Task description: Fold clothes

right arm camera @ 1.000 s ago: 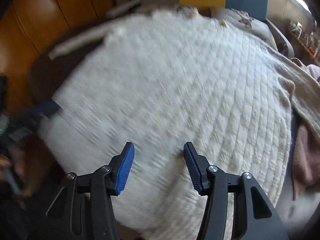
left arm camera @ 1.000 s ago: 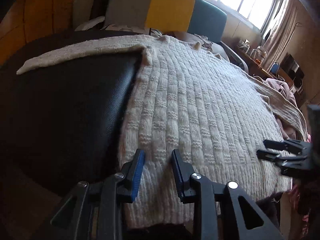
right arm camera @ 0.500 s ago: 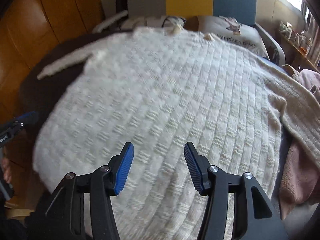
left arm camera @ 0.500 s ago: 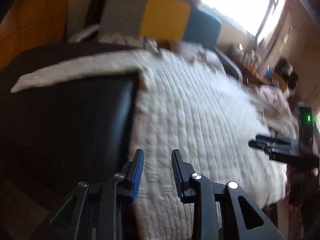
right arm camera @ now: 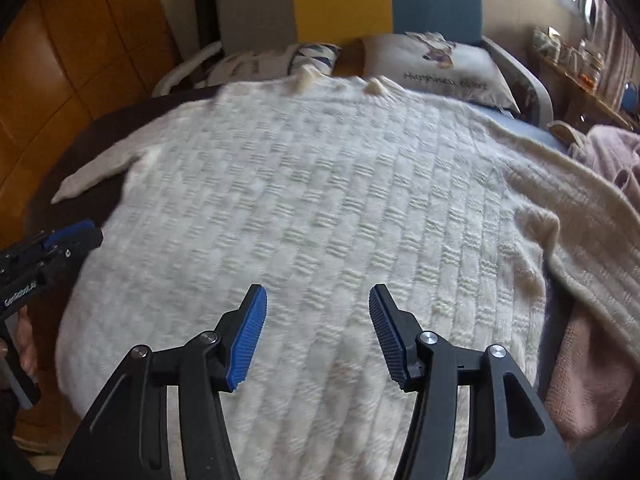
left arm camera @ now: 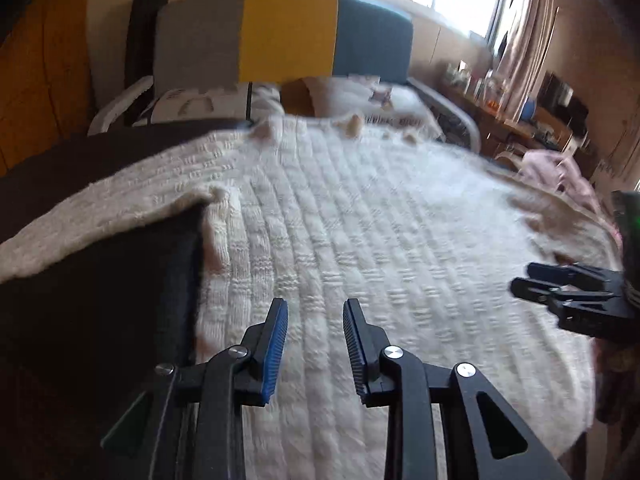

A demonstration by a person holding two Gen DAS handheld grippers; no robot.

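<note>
Cream basket-weave knitted sweater (right arm camera: 320,208) lies spread flat on dark leather surface (left arm camera: 100,312); left gripper (left arm camera: 315,340) hovers above its hem, fingers parted, gripping nothing; right gripper (right arm camera: 318,332) likewise, fingers wider apart, empty.

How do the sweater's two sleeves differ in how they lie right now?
The left sleeve lies straight out, flat on the dark surface, its cuff in view. The right sleeve drapes over the pink garment and runs out of frame, its cuff unseen. Both are the same cream knit, spread away from the sweater's body, not yet folded in.
</note>
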